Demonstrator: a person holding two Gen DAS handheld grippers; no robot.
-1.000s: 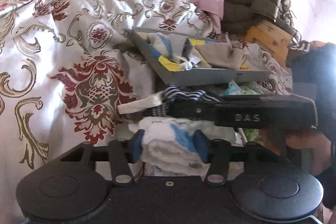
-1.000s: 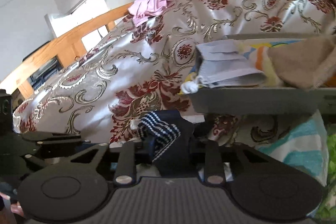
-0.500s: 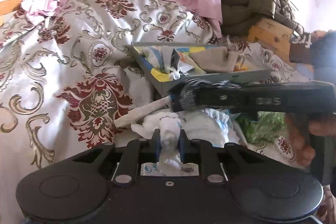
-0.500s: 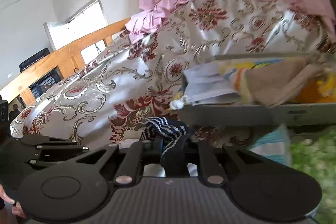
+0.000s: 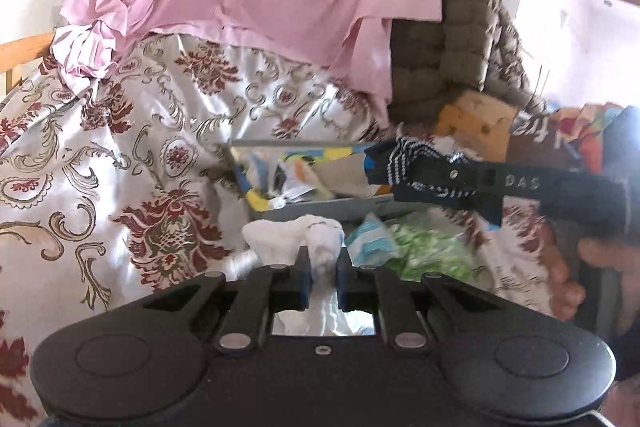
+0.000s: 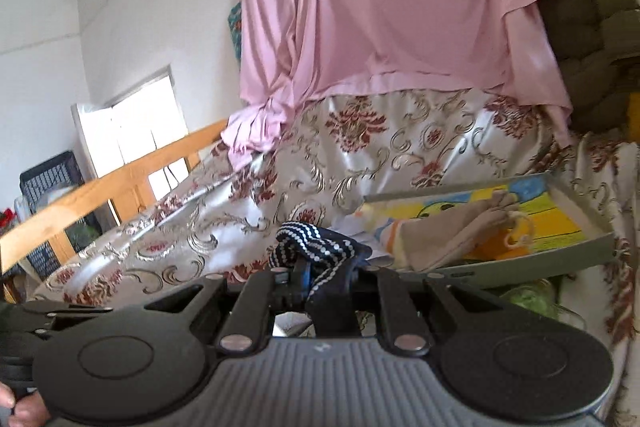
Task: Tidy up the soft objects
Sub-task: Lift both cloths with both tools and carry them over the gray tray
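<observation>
From the left wrist view, the grey tray [image 5: 320, 205] lies ahead of and beyond the left gripper [image 5: 322, 277], already loaded with colourful cloths and a beige piece. The left gripper's blue pads [image 5: 304, 277] are pinched tight on a white sock [image 5: 294, 235], which bunches up just in front of the tray's near wall and hangs down between the fingers, its long axis running roughly toward the camera. To the right of the tray, the right gripper [image 5: 384, 167] comes in sideways, holding a navy striped sock [image 5: 394, 159] whose free end already overhangs the tray's right part. Just right of the white sock, against the tray's near wall, lie a blue-and-white cloth [image 5: 370, 237] and a green patterned cloth [image 5: 428, 247], all on the floral bedspread [image 5: 120, 155]. From the right wrist view, the tray [image 6: 520, 267] sits ahead and to the right of the right gripper [image 6: 326, 277], its yellow and blue lining exposed at the far end and a beige cloth [image 6: 452, 231] lying across it. The fingers are clamped on the navy striped sock [image 6: 316, 249], which mounds above them at the tray's left end. Judging by this, the right hand is the nearer to a drop; the left must carry its sock forward over the tray's near wall.
</observation>
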